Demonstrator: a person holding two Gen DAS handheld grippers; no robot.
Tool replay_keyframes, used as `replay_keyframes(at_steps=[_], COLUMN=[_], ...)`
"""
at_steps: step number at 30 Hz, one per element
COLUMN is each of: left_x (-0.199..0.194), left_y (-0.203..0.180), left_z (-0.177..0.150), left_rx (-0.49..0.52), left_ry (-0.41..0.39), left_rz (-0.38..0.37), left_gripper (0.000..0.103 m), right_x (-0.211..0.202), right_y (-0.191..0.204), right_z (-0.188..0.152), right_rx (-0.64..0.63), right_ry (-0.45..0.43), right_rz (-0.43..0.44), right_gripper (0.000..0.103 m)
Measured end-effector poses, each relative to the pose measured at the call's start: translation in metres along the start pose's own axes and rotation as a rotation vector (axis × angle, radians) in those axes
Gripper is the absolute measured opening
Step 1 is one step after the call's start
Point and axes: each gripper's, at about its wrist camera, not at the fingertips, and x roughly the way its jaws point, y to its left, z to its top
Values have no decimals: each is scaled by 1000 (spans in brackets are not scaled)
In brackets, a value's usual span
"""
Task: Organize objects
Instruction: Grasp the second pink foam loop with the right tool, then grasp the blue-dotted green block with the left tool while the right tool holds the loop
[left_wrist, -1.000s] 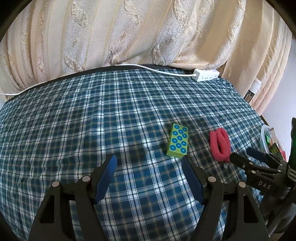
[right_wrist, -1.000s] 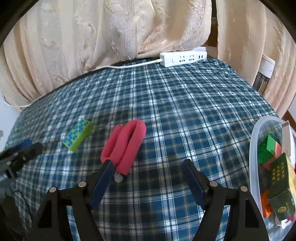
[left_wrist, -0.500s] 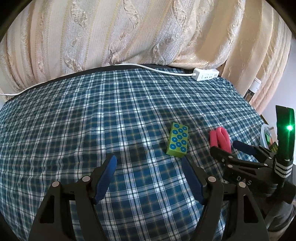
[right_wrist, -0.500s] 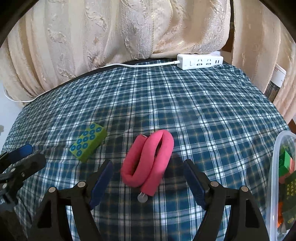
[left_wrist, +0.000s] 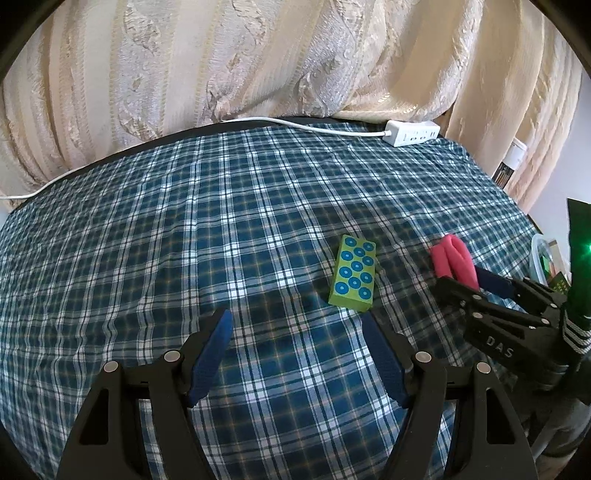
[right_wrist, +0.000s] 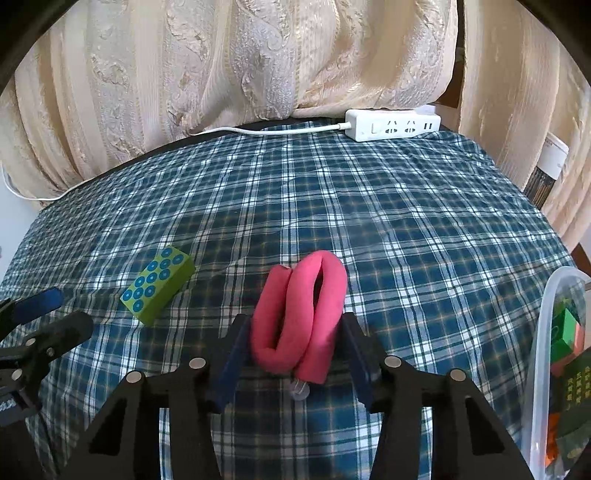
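A folded pink foam roller (right_wrist: 301, 314) lies on the plaid cloth. My right gripper (right_wrist: 295, 332) has closed around its near end, both pads touching its sides. In the left wrist view the roller (left_wrist: 452, 260) shows at the right, with the right gripper (left_wrist: 476, 280) on it. A green block with blue dots (left_wrist: 352, 277) lies just beyond my left gripper (left_wrist: 297, 332), which is open and empty above the cloth. The block also shows in the right wrist view (right_wrist: 159, 288), left of the roller.
A clear plastic bin (right_wrist: 546, 332) holding several coloured boxes stands at the right edge. A white power strip (right_wrist: 393, 125) with its cable lies at the table's far edge, below cream curtains (right_wrist: 258, 55). The plaid cloth (left_wrist: 184, 240) covers the table.
My right gripper moved forward and left over the pink roller and its jaws closed onto it. The left gripper stayed almost still.
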Motion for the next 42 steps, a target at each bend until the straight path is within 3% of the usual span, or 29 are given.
replay_keyframes(at_steps=[11, 28, 37, 42], left_x=[23, 54, 58, 56], left_y=[-27, -41, -41, -44], left_z=[13, 27, 28, 27], left_rx=[73, 98, 101, 112], left_ry=[36, 56, 52, 37], left_rz=[12, 34, 6, -13], left_gripper=[74, 71, 57, 39], right_x=[-3, -4, -4, -4], right_y=[-11, -16, -16, -16], right_z=[-4, -4, -4, -4], right_rx=[37, 63, 63, 62], right_ry=[-17, -22, -22, -22], right_rz=[53, 90, 90, 89], right_gripper=[52, 53, 53, 53])
